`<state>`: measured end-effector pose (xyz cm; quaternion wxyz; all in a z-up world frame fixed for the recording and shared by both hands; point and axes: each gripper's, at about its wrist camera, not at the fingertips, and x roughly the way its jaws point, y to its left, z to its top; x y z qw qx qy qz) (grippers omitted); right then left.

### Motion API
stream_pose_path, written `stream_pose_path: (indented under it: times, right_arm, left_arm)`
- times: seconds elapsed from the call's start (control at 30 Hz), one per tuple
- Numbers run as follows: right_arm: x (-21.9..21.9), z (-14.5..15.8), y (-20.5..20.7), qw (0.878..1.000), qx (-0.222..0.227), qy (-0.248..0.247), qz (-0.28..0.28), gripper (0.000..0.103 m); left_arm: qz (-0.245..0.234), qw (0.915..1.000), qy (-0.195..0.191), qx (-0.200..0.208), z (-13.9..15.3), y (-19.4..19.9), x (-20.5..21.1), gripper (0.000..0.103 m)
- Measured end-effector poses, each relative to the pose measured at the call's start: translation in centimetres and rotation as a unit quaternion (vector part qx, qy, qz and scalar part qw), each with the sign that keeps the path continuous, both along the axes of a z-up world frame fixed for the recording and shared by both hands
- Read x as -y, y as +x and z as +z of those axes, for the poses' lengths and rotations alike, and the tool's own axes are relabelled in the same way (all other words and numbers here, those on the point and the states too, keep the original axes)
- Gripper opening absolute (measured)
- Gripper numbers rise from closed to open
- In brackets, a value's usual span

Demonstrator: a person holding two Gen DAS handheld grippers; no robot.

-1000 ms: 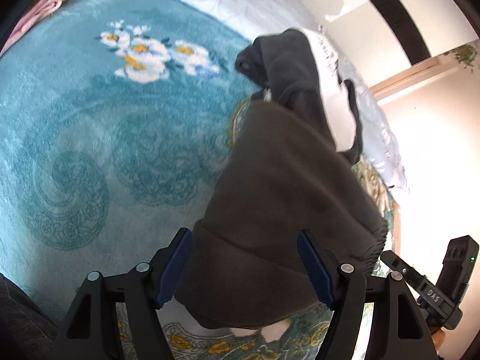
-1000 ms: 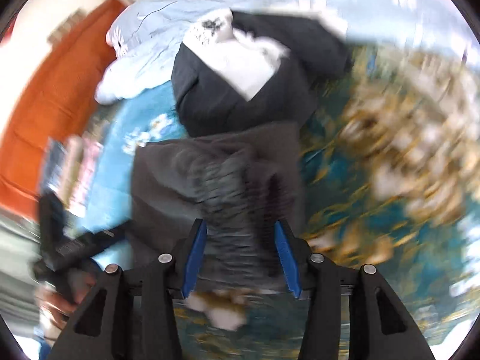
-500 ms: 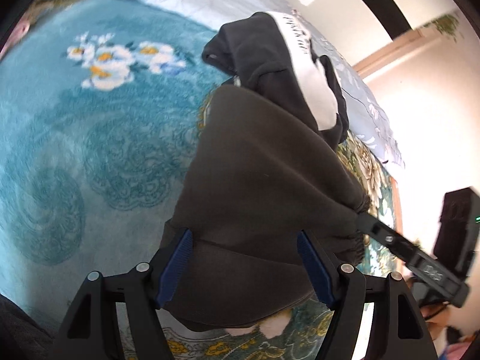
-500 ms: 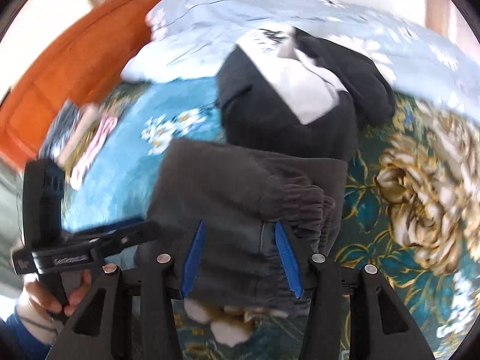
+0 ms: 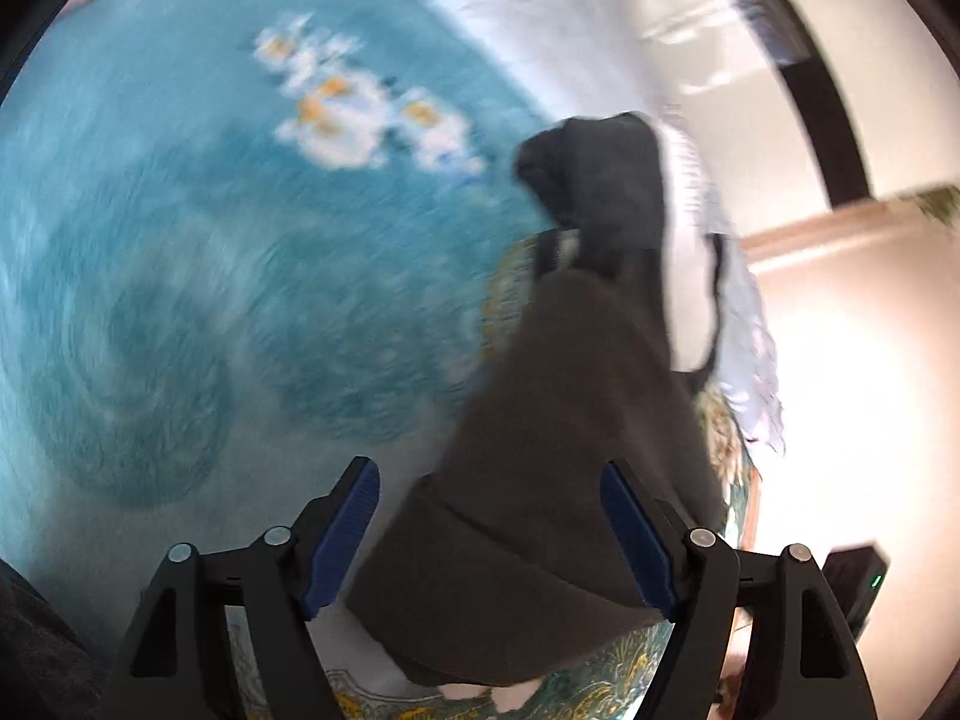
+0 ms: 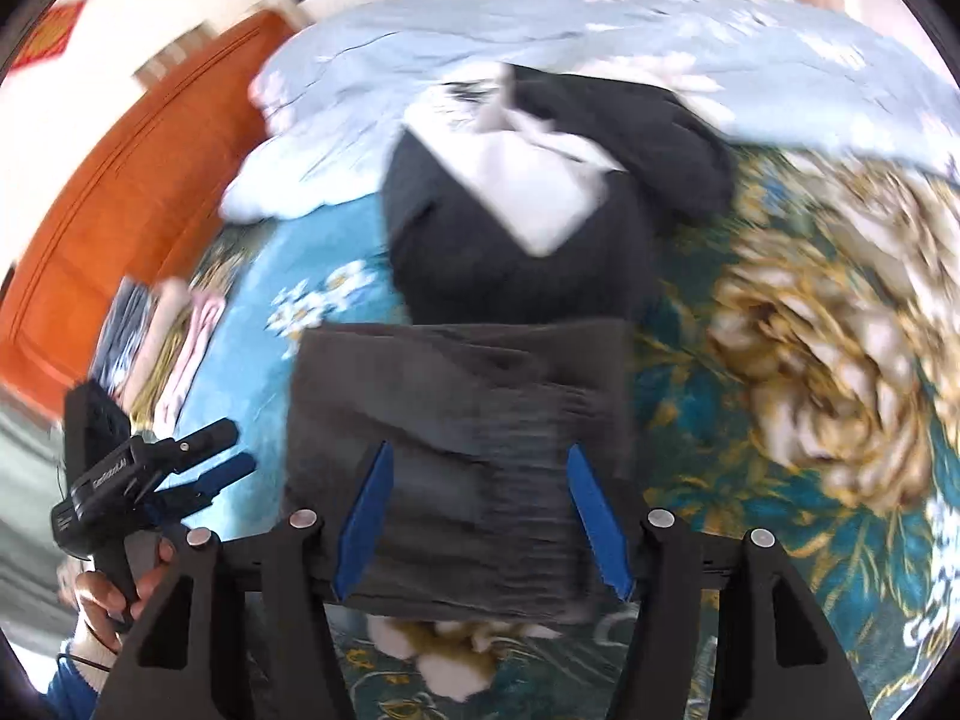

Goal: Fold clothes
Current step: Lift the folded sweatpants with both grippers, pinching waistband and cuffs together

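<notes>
Folded dark grey trousers lying flat on a bed, on a teal floral blanket, gathered waistband showing in the right wrist view. Directly beyond them, touching or just beside their far edge, a black and white garment in a loose heap. Behind that, a pale blue quilt bunched along the far side of the bed. Orange headboard off to the left in the right wrist view, with a small stack of folded clothes beside it on the blanket.

Left gripper hovering over the near left corner of the trousers, jaws spread wide, blue pads on either side with nothing pinched between them. Same gripper visible at the left of the right wrist view, held by a hand with a blue sleeve cuff, jaws parted, off the left edge of the trousers over bare blanket.

Right gripper low over the near edge of the trousers, jaws spread, pads straddling the waistband area; contact with the cloth cannot be told, no fabric drawn up between them. Black body of the right gripper just showing at the lower right of the left wrist view.

Both views smeared by motion blur, most strongly on the blanket pattern and the large golden flowers to the right of the trousers.
</notes>
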<state>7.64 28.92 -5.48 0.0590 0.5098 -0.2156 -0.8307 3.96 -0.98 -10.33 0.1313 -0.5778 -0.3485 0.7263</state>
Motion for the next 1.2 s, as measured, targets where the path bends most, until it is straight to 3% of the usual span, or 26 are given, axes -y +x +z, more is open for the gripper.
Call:
stream_pose_path:
  times: [0.07,0.2,0.27,0.43,0.63,0.8,1.1,1.2]
  right_arm:
    - [-1.4,-2.0,0.5,0.999,0.038,-0.028,-0.021,0.076]
    - [-1.9,-5.5,1.5,0.991,0.049,-0.125,-0.019,0.086]
    - [-1.8,-6.7,1.6,0.987,0.058,-0.148,-0.019,0.087]
    - [-1.7,-7.7,0.5,0.989,0.039,-0.142,-0.016,0.09]
    - [-1.4,-8.6,0.0,0.99,0.019,-0.14,0.002,0.097]
    - [-1.5,-9.1,0.9,0.99,0.015,-0.137,-0.012,0.097]
    - [-2.0,-9.2,1.0,0.987,0.06,-0.145,-0.039,0.097]
    - [-1.6,-8.2,1.1,0.988,0.063,-0.137,-0.04,0.084]
  left_arm:
    - [0.003,0.9996,0.012,0.027,-1.4,-0.6,-0.2,0.081]
    - [-0.025,0.9992,0.014,0.028,-2.1,-1.2,-1.8,0.09]
    - [-0.04,0.9989,0.012,0.022,-2.3,-1.6,-2.6,0.094]
    - [-0.081,0.9957,0.038,0.026,-3.5,-2.9,-4.8,0.097]
    - [-0.156,0.9877,-0.009,0.011,-4.1,-3.4,-8.2,0.103]
    - [-0.153,0.9879,-0.01,0.025,-4.6,-3.7,-8.5,0.103]
    - [-0.159,0.9863,-0.037,0.023,-4.1,-3.7,-9.6,0.099]
    - [-0.158,0.9863,-0.044,0.019,-3.6,-3.6,-9.8,0.092]
